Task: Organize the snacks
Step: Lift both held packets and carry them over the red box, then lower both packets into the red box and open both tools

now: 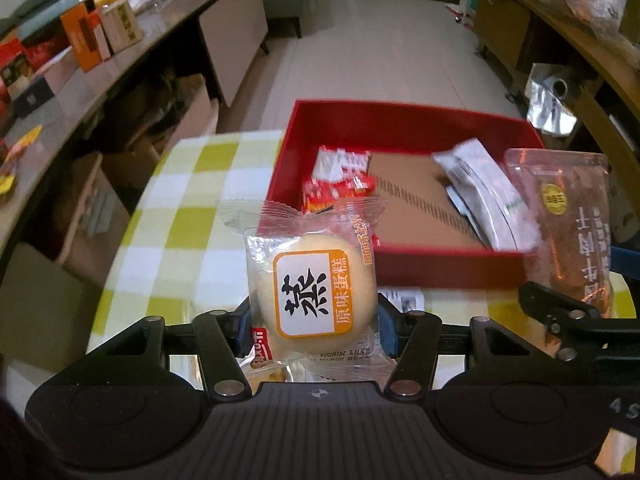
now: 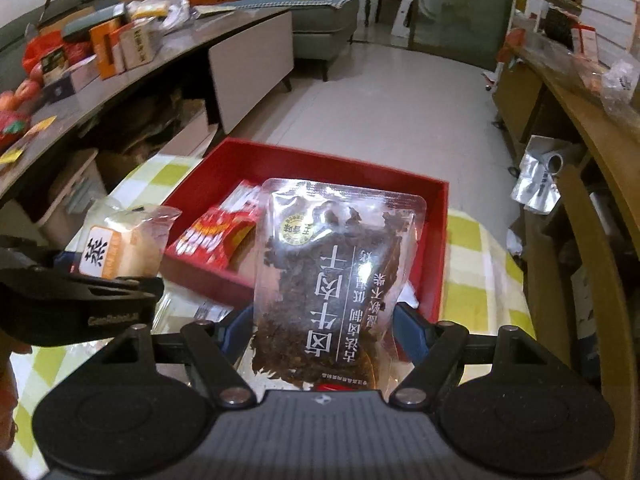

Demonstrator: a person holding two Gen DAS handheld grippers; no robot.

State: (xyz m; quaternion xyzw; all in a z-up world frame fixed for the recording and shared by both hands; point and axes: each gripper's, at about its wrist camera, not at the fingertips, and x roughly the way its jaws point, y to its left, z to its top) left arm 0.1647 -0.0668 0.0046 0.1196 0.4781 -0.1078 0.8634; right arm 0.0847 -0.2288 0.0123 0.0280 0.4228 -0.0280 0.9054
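The left gripper (image 1: pixel 316 312) is clamped on a wrapped steamed cake (image 1: pixel 314 280), its blue pads pressing the round cake from both sides. The cake stands upright between the jaws, label facing the camera, clear of the table (image 1: pixel 180 216). The right gripper (image 2: pixel 324 336) is clamped on a clear pouch of dried beef (image 2: pixel 332 280), held by its lower edges with the pouch rising upright ahead of the jaws. Both grippers therefore carry a load.

Step in hand: transport. Judged from the position of both items, each snack is lifted and on its way to the red box (image 1: pixel 400 120), which sits on the checked tablecloth just ahead of the two grippers.

Position of the loads: in the left wrist view the cake hangs in front of the near left corner of the box, overlapping its near wall. In the right wrist view the pouch hangs over the near wall, roughly at the middle of the box.

Contents of the box: red snack packets (image 1: pixel 340 180) lie at its left side, a white packet (image 1: pixel 480 196) leans at its right side, and bare brown cardboard shows in between.

Next move, as a judgement: carry each item over the near wall, lower it toward the bare cardboard area, then release. The two grippers sit close together, so keep them apart during placement. More small packets lie on the table below the left gripper, yet to be sorted.
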